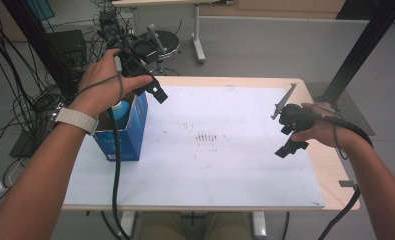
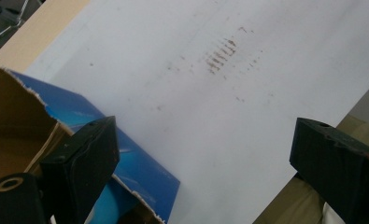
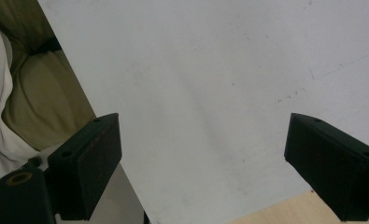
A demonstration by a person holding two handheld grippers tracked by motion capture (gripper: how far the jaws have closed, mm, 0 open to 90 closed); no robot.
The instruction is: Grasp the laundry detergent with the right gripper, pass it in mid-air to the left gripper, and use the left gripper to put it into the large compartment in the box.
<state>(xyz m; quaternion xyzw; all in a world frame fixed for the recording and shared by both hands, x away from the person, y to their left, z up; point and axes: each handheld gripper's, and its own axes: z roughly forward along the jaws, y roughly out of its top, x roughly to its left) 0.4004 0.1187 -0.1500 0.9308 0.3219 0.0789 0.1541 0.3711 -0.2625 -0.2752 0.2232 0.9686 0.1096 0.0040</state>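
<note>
Desk with a wooden top, spanning the middle of the high view, covered by a white sheet bearing small brown marks near its centre. Blue box — open-topped, torn rim, at the sheet's left edge — with a blue-and-white bottle inside. Left tool, upper left, above the box: jaws spread, nothing between them. Right tool, right of centre — jaws likewise spread and empty, above bare sheet.
</note>
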